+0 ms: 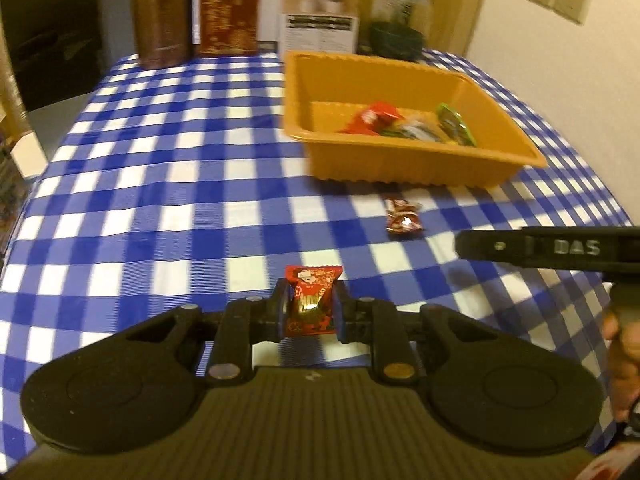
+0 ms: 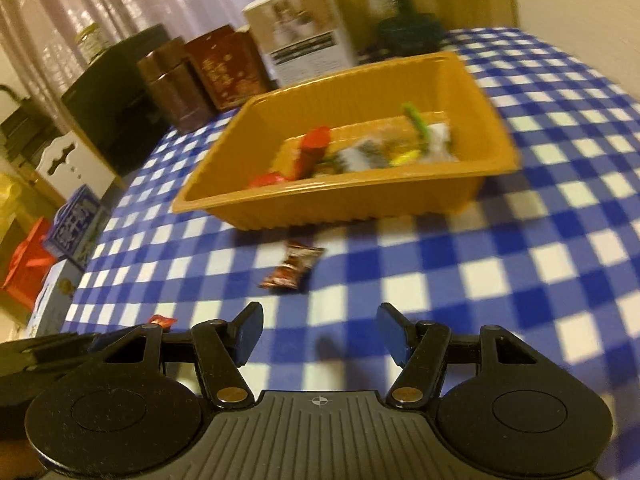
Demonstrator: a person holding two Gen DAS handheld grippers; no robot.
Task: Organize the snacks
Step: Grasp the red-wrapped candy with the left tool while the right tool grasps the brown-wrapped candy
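Observation:
My left gripper [image 1: 311,304] is shut on a small red snack packet [image 1: 310,306], held above the blue-and-white checked cloth. An orange tray [image 1: 420,164] with several snack packets [image 1: 376,118] in it stands ahead to the right. Another small dark red packet [image 1: 403,217] lies on the cloth just in front of the tray. In the right wrist view my right gripper [image 2: 319,334] stands open with nothing between its fingers, and that loose packet [image 2: 292,266] lies a little ahead of it, before the tray [image 2: 320,204]. The right gripper's black finger [image 1: 540,247] reaches in from the right in the left wrist view.
Brown tins [image 1: 162,16], a red box [image 1: 230,12], a white carton [image 1: 320,8] and a glass jar [image 1: 400,20] line the table's far edge. A black cabinet [image 2: 116,96] and boxes [image 2: 74,224] stand off the table's left side. A hand [image 1: 624,356] shows at the right.

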